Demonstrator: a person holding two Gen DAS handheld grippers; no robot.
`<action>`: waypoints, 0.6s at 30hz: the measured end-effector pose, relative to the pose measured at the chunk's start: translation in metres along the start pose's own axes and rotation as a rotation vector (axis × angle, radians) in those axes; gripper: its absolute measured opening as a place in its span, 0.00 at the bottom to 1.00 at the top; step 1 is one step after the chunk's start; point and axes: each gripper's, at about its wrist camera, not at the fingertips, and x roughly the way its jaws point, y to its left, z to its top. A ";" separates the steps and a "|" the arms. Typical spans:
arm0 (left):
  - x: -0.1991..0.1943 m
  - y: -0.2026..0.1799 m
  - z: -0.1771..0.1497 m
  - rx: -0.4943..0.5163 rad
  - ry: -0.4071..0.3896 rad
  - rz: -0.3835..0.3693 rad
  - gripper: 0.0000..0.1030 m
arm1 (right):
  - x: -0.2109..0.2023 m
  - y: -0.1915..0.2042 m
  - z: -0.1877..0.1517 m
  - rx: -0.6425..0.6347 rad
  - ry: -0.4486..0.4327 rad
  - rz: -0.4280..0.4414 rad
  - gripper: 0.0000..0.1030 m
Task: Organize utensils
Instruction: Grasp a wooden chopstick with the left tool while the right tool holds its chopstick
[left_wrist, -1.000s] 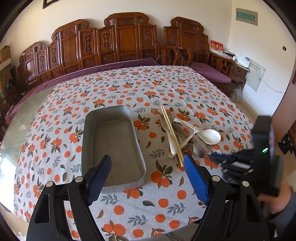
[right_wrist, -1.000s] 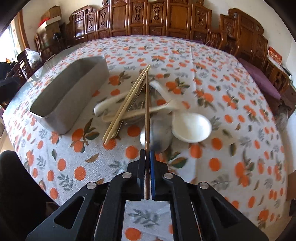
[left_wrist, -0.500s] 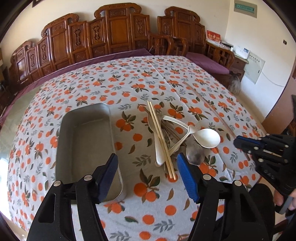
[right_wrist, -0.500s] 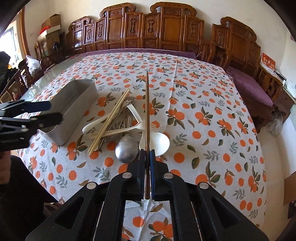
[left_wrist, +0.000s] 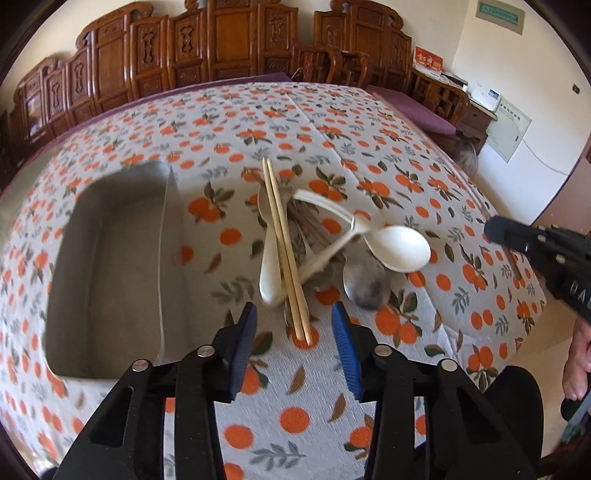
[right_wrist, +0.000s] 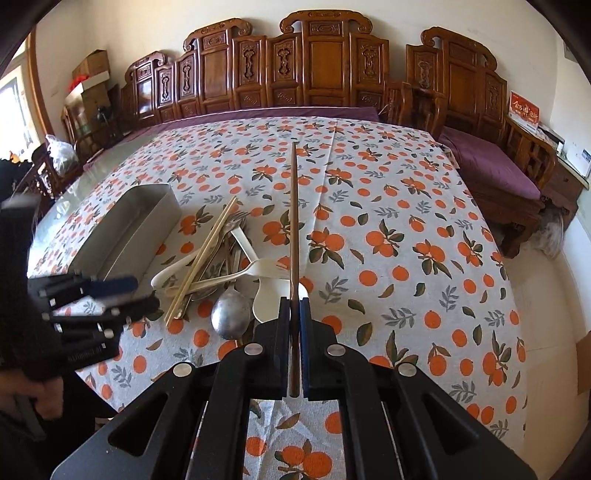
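1. Here, the left gripper (left_wrist: 298, 338) hangs over the near ends of the pale chopsticks (left_wrist: 284, 254), jaws closing, nothing pinched yet.
2. The right gripper (right_wrist: 294, 321) is clamped tight on one dark brown chopstick (right_wrist: 294, 221), lifted clear of the pile.
3. Next, likely: grip the pale pair, then carry both to the empty metal tray (left_wrist: 110, 258) just beside the tangle of spoons (left_wrist: 399, 248).

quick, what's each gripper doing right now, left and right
Left gripper: jaws closing around the near ends of the pale chopstick pair, pads not yet touching.
Right gripper: shut on a dark brown chopstick, held off the table.
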 end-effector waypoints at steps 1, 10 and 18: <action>0.002 0.000 -0.003 -0.007 0.003 0.000 0.35 | -0.001 0.000 0.000 0.001 -0.001 0.003 0.06; 0.028 0.006 -0.005 -0.071 0.049 -0.018 0.18 | -0.002 0.006 0.000 -0.009 -0.003 0.022 0.06; 0.042 0.012 0.000 -0.115 0.073 -0.025 0.08 | -0.001 0.011 -0.002 -0.023 0.001 0.031 0.06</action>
